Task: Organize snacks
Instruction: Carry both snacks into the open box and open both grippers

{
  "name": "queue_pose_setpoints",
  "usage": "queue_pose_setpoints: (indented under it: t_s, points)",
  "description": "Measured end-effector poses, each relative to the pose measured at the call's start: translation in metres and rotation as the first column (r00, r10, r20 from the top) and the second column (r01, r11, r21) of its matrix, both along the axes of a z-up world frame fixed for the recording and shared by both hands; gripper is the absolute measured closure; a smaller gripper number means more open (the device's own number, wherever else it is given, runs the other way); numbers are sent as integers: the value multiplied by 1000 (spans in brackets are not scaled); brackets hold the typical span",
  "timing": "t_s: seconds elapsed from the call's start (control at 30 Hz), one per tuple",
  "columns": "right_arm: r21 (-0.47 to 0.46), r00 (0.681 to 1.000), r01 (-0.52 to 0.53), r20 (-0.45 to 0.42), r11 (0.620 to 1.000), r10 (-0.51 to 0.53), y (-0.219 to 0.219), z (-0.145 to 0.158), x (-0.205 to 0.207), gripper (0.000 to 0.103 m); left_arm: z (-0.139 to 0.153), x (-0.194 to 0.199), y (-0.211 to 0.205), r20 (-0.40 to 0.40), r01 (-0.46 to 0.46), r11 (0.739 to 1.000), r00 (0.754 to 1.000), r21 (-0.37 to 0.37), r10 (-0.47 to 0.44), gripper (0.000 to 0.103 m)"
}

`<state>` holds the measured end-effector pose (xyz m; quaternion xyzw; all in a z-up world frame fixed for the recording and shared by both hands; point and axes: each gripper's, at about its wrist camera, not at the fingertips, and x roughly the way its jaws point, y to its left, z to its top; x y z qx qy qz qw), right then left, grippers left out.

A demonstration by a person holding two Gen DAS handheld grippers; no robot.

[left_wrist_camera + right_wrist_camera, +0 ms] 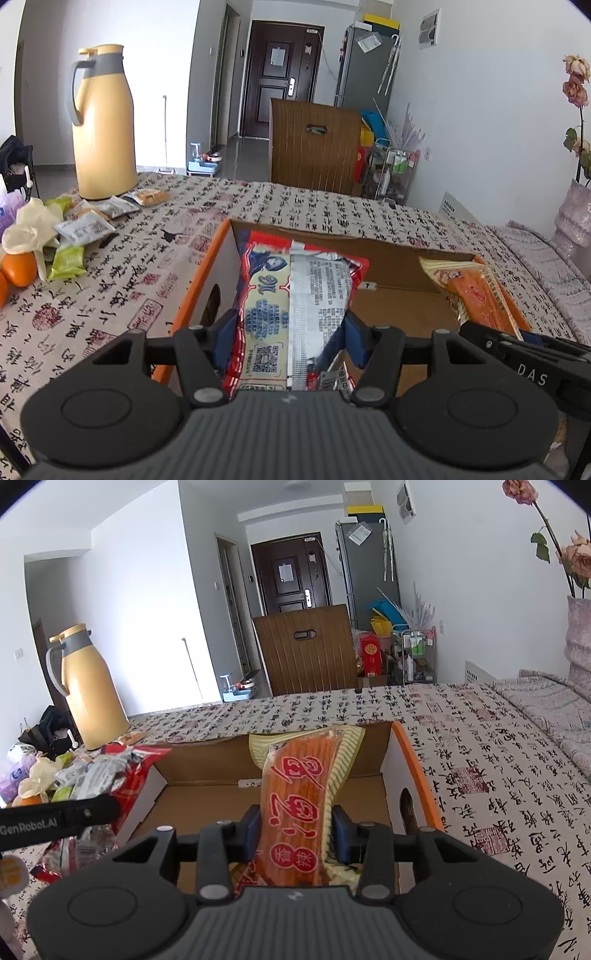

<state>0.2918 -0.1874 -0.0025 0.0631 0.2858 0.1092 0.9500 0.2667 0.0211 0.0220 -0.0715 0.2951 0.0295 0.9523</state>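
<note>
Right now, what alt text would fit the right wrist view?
The right gripper holds an orange snack pack over an open cardboard box on a calligraphy-print tablecloth. At left, the left gripper holds a red pack; behind stands a yellow jug.

"DAS" on right gripper (524,354); "GenRobot.AI" on left gripper (55,821).
</note>
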Motion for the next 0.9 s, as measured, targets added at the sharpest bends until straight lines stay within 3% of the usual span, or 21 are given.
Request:
queue_pose_setpoints:
  t_s: [0.17, 0.37, 0.43, 0.57, 0.7, 0.9]
  points:
    - [11, 1000, 28, -2, 1000, -28, -7, 1, -1, 44, 2, -6, 0, 25, -1, 1000, 1000, -2, 1, 30]
    - [46, 998, 49, 28, 998, -50, -16, 7, -8, 23, 6, -11, 0, 60, -8, 1000, 998, -1, 8, 0]
    - [50, 998, 50, 37, 997, -52, -17, 8, -10, 16, 8, -13, 0, 74, -12, 1000, 997, -2, 12, 0]
    - [51, 997, 54, 54, 997, -56, -18, 11, -14, 14, 11, -15, 2, 81, -13, 1000, 997, -11, 14, 0]
    - [48, 995, 65, 74, 997, -68, -19, 16, -18, 2, 16, -20, 1, 91, -13, 1000, 996, -7, 13, 0]
    - [26, 991, 79, 106, 997, -81, -17, 28, -27, 0, 29, -35, -1, 120, -20, 1000, 993, 12, 18, 0]
